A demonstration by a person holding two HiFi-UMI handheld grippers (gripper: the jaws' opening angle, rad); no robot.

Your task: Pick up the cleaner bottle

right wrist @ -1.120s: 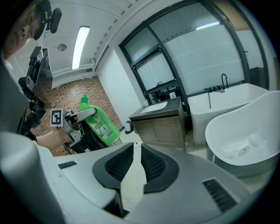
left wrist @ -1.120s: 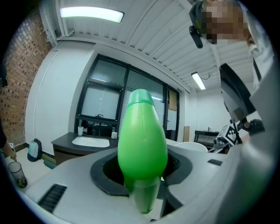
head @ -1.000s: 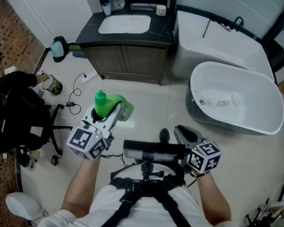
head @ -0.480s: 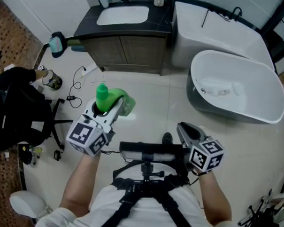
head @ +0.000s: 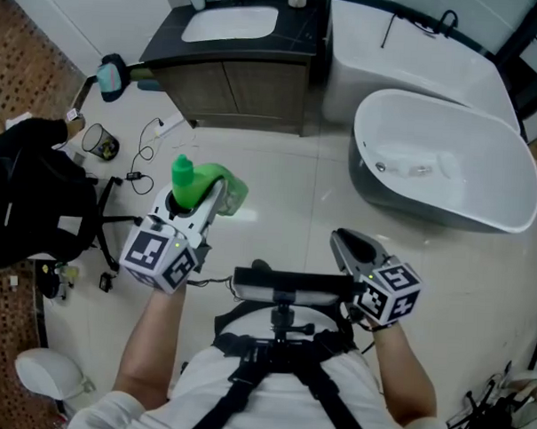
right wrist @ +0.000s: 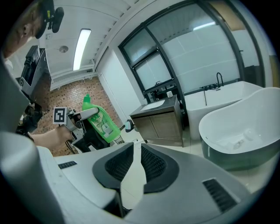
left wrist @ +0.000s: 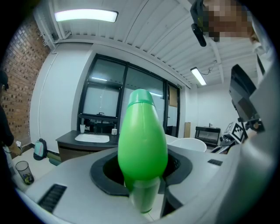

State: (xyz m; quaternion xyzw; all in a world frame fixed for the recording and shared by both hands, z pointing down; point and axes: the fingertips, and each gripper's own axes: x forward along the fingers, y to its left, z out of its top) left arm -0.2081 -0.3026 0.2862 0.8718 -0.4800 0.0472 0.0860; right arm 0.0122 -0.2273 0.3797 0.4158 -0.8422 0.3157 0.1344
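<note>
**Cleaner bottle in the grip and off the floor: the pick-up looks done**

The white bathtub (head: 444, 163) is the biggest thing in the room, and everything else is placed from it. Well to its left, against the far wall, stands the vanity cabinet (head: 242, 97) with a dark worktop (head: 169, 49) and a white basin. Further left of the tub, at the far side of the floor, sits a black chair (head: 29, 194) beside loose cables and a small bin.

Nearer the person, and left of the tub, the left hand-held gripper (head: 201, 200) is closed on the cleaner bottle (left wrist: 142, 140). Its dark pads press on either side of the green body. The bottle's capped end points away from the hand, and the bottle hangs above the tiles with nothing under it. From the right gripper view it appears tilted and borne by that gripper alone.

The right hand-held gripper (right wrist: 131, 175) hovers closer to the tub, in front of the person. Its jaws stand a narrow gap apart and only floor shows between them.

The grasp and the lift both look complete. At most, what is left is to keep the bottle steady or carry it somewhere, and the right hand has no part to play in this.
</note>
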